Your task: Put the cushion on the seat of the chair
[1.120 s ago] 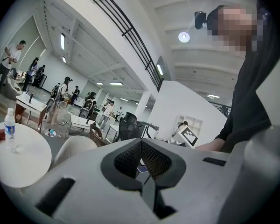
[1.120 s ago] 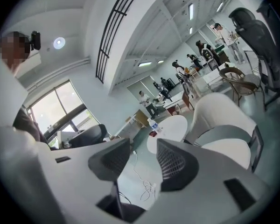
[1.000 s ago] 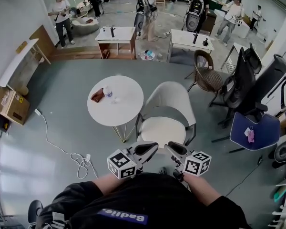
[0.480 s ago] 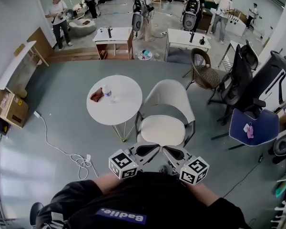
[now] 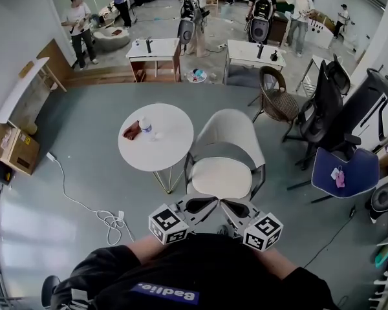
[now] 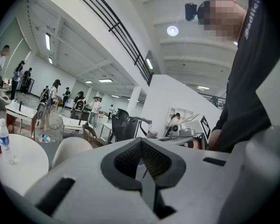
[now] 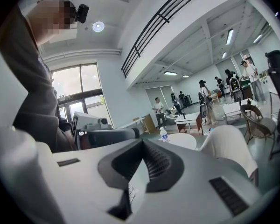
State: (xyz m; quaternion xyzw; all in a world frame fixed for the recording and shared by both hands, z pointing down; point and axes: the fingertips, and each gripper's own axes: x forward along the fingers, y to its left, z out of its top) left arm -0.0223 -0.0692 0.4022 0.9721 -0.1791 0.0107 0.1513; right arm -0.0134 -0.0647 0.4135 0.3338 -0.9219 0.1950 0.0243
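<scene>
Now the left gripper [image 5: 210, 201] is clenching empty and the right gripper [image 5: 227, 203], just closing, likewise; if the cream round cushion [image 5: 220, 176] is sitting loosely on the white shell chair [image 5: 233, 131], nothing is stopping a slide.

A round white table [image 5: 169, 135] is standing on the grey floor [image 5: 84, 108] left of centre, carrying 1 water bottle [image 5: 145, 127] with 1 reddish-brown cloth [image 5: 132, 130] lying just beside it. A white cable [image 5: 108, 217] is trailing across the floor at lower left, and a white chair [image 5: 227, 134] is standing just right of the table.
</scene>
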